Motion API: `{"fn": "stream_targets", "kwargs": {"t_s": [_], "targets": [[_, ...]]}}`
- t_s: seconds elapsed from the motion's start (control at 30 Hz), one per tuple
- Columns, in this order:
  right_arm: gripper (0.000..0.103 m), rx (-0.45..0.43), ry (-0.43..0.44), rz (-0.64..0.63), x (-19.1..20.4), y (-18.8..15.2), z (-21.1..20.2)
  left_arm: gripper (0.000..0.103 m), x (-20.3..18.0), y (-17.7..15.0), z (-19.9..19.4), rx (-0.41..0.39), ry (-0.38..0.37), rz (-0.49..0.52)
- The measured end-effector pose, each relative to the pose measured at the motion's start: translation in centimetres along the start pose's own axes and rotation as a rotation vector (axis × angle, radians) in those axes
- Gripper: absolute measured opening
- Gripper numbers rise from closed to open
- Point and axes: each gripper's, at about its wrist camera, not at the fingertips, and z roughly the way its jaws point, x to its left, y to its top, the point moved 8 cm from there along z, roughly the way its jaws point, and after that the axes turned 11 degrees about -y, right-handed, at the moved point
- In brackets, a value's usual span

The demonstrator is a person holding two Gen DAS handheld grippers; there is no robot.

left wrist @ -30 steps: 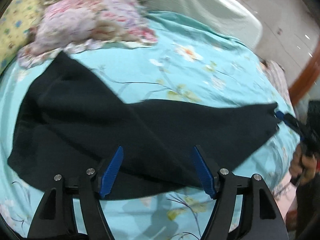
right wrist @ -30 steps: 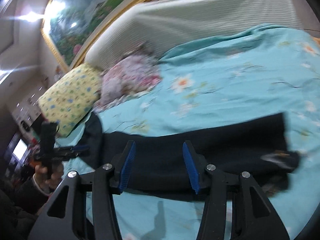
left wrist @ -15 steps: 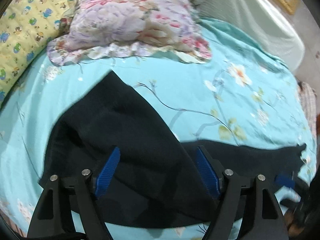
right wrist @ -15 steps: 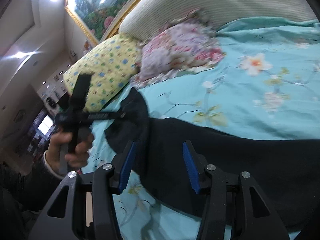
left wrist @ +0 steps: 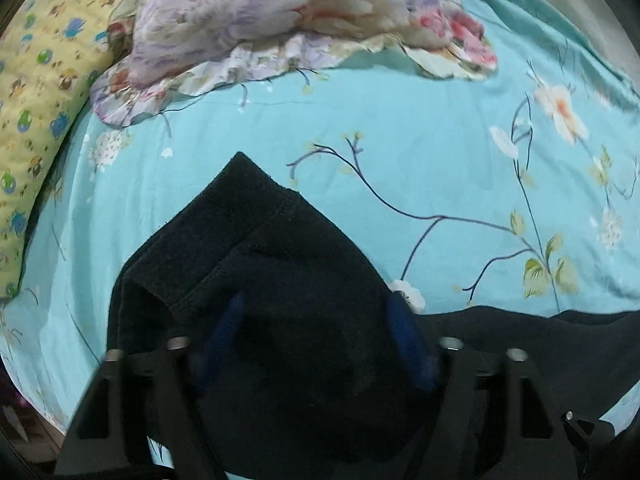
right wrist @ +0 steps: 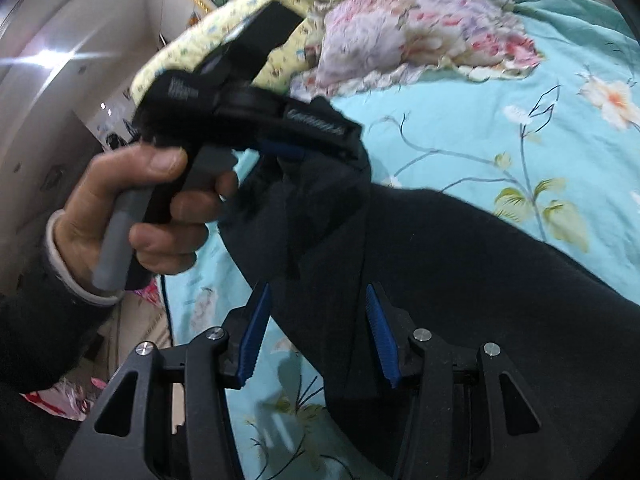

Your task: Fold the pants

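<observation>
Your left gripper (left wrist: pixel 316 344) has just been closing, with a bunched corner of the pants (left wrist: pixel 260 264) between its blue pads (left wrist: pixel 404 332); whether they pinch yet is unclear through the blur. Right gripper (right wrist: pixel 320 336) stands part open over cloth, holding nothing. Pants lie dark across the teal sheet (left wrist: pixel 400 128), below the pillow (left wrist: pixel 280 12). Judged step: gathering an end to fold over. Next, secure the pinch before you lift.
</observation>
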Motion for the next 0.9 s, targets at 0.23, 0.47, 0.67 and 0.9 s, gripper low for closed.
{"fn": "stream_targets", "kwargs": {"t_s": [0.23, 0.47, 0.67, 0.9], "targets": [[0.014, 0.035, 0.006, 0.044, -0.7, -0.6, 1.8, 0.002, 0.2, -0.9, -0.4, -0.042, -0.085, -0.013], [0.007, -0.005, 0.001, 0.015, -0.2, -0.1, 1.2, 0.000, 1.4, -2.2, -2.2, -0.094, -0.216, -0.093], [0.007, 0.002, -0.011, -0.019, 0.2, 0.2, 1.5, 0.050, 2.4, -1.1, -5.0, -0.135, -0.302, -0.100], [0.007, 0.022, 0.020, -0.004, -0.1, 0.2, 1.6, 0.073, 4.7, 3.0, -8.1, -0.245, -0.318, 0.131]]}}
